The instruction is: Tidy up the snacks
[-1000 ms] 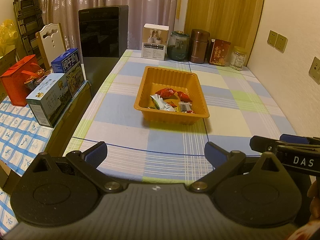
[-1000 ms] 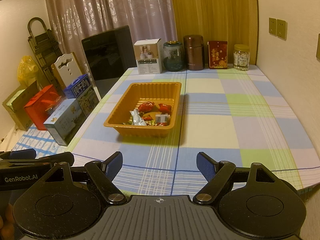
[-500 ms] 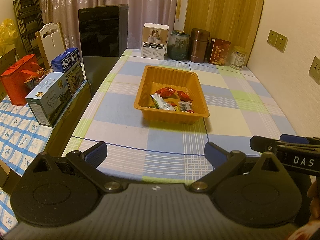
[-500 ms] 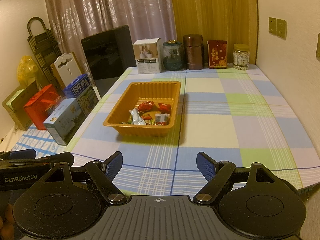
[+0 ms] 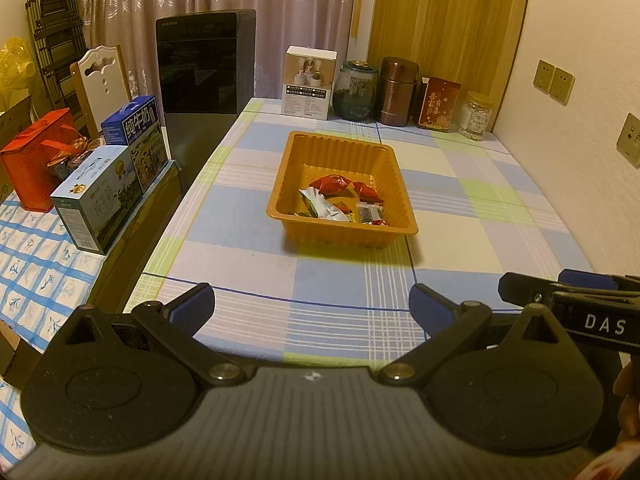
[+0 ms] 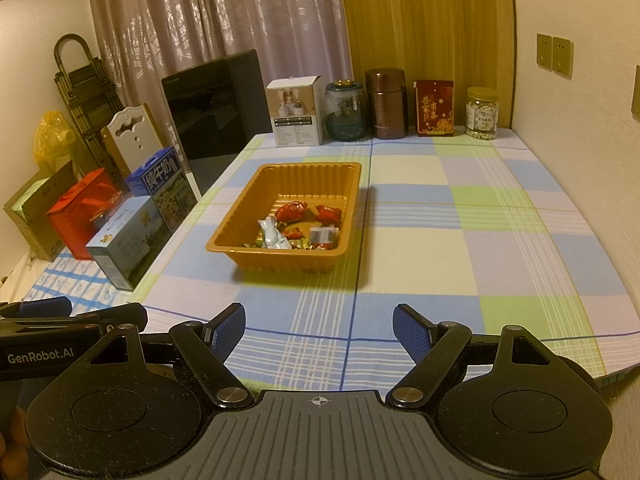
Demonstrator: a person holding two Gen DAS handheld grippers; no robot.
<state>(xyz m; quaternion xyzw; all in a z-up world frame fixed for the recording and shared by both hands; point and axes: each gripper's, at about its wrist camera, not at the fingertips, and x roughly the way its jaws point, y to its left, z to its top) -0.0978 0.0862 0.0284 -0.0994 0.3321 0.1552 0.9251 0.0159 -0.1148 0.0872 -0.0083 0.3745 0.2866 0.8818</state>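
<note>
The left gripper (image 5: 311, 307) hangs wide open above the checked tablecloth (image 5: 248, 268), well short of the orange tray (image 5: 394, 168) of wrapped snacks (image 5: 340, 200).

tray (image 5: 402, 184): orange | tablecloth (image 5: 472, 240): blue, green, white checks | snacks (image 6: 292, 212): red, silver | finger pads (image 6: 228, 330): blue | curtain (image 6: 224, 20): pink

Warm, dim yellowish indoor light is falling from overhead, and the orange tray (image 6: 256, 250) is casting a soft shadow toward 5 o'clock. Fisheye bending is curving the walls at 3 and 9 o'clock. Corners are vignetting black; focus is staying sharp throughout.
</note>
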